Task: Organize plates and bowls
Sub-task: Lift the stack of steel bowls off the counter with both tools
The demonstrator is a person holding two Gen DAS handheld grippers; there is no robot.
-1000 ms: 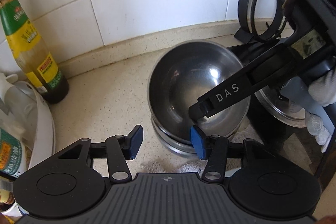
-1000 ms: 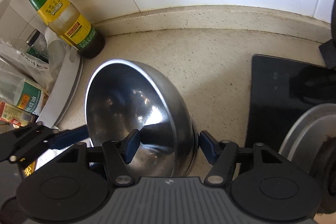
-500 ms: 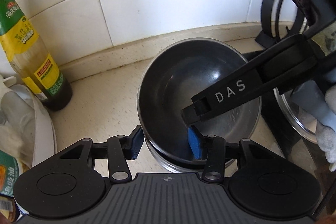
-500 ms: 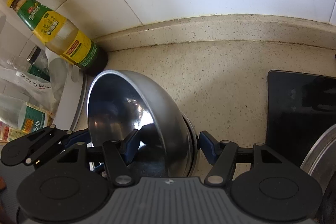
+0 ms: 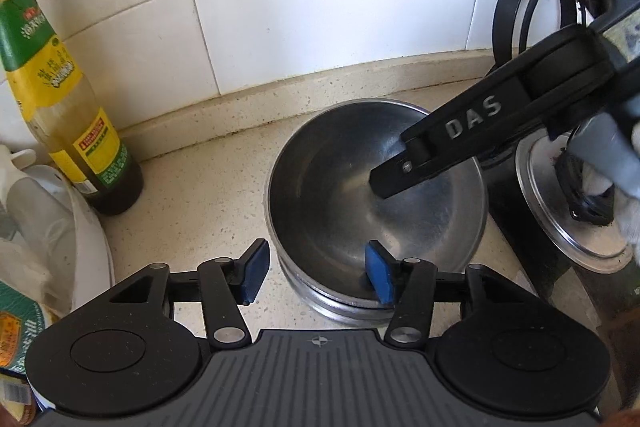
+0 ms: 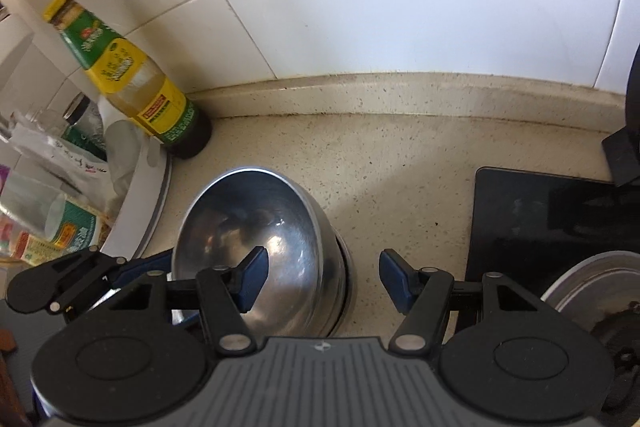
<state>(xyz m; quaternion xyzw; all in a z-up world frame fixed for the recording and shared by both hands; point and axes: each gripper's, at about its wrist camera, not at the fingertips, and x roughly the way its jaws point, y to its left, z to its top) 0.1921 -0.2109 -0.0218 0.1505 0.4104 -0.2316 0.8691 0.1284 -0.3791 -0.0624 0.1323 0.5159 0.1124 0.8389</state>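
The stacked bowls [image 5: 376,203] sit between the opening left claw [image 5: 316,277] pads; right claw [image 6: 320,279] spread over them.

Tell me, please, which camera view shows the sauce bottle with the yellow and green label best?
The right wrist view: the sauce bottle shows whole there, cap to base, standing on the counter against the tiled wall. The left wrist view shows it larger, but at the frame's left edge, with its cap partly cut off.

Two nested steel bowls [image 5: 376,187] (maybe more), one sauce bottle [image 5: 60,99], one pot lid [image 5: 576,211]
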